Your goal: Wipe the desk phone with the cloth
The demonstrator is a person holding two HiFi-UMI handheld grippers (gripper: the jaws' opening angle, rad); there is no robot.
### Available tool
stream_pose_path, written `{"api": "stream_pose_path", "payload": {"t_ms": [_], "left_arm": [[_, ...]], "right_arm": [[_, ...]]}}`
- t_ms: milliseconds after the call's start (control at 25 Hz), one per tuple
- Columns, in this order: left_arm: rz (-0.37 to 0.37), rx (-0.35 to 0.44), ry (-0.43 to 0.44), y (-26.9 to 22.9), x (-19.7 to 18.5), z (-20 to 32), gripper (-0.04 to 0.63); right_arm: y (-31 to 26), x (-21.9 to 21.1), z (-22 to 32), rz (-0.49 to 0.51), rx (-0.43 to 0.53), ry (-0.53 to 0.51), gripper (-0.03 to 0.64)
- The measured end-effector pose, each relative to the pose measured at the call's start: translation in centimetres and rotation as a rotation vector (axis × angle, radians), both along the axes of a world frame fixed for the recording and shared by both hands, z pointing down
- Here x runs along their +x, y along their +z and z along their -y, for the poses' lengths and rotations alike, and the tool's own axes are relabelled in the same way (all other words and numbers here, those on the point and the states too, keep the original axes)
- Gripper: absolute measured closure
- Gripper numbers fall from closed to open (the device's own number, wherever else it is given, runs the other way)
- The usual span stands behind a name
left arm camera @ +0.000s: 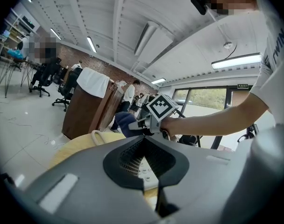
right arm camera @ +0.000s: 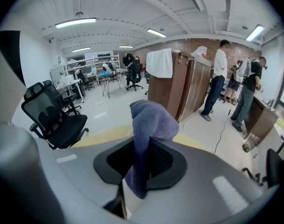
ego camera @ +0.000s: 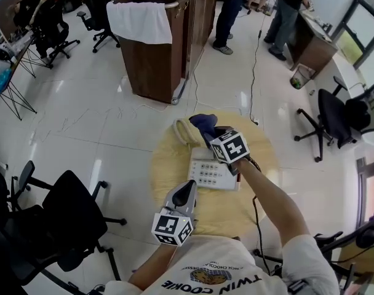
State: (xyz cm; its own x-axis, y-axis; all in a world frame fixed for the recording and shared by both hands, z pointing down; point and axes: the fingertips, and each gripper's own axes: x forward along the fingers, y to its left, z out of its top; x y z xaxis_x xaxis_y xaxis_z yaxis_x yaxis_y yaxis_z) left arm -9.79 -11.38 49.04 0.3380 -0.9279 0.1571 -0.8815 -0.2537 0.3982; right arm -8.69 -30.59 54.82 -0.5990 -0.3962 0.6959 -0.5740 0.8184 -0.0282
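Your right gripper (ego camera: 214, 135) reaches over the far end of the white push-button desk phone (ego camera: 209, 173), which sits near the middle of the round pale wooden table (ego camera: 264, 171). Its fingers pinch the dark blue terry cloth (ego camera: 203, 123): in the right gripper view the cloth (right arm camera: 149, 125) rises as a bunched fold from between the 2 fingers and a tail of it hangs down behind them. In the head view the cloth sits at the phone's far edge. You cannot tell from any view whether it touches the phone.

Your left gripper (ego camera: 187, 189) is on the near side of the phone, pointing at it, with its tips just short of the phone's near edge. Its fingers are pressed together with nothing between them. The left gripper view shows the 2 grey fingers (left arm camera: 109, 181) meeting along 1 seam, with the phone's white keys visible just past them.

Just beside the cloth, at the far left of the phone, lies a cream curved piece (ego camera: 184, 131) that may be the handset.

Beyond the table, on the glossy white floor, stands a tall brown wooden cabinet (ego camera: 156, 66) with a white towel (ego camera: 141, 21) draped over its top edge. A black office chair (ego camera: 76, 217) stands to your left.
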Motion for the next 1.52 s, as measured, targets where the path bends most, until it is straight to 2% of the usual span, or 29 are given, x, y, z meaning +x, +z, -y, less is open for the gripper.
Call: {"api": "stream_pose_path", "payload": {"t_ms": [320, 760, 1160, 1520], "left_arm": [[0.036, 0.045, 0.008, -1.9, 3.7, -1.4, 0.603], [0.078, 0.067, -0.025, -3.9, 8.5, -5.7, 0.603], [0.106, 0.092, -0.035, -5.5, 10.8, -7.6, 0.603], [0.112, 0.127, -0.038, -7.0, 11.7, -8.1, 0.603]], "right_arm": [[-6.4, 5.4, -6.2, 0.215, 0.082, 0.044, 0.552], [-11.3, 13.1, -20.4, 0.445, 0.210, 0.058, 0.555], [-12.9, 17.4, -25.7, 0.489, 0.323, 0.096, 0.555], [-13.1, 17.7, -27.7, 0.486, 0.336, 0.070, 0.555]]}}
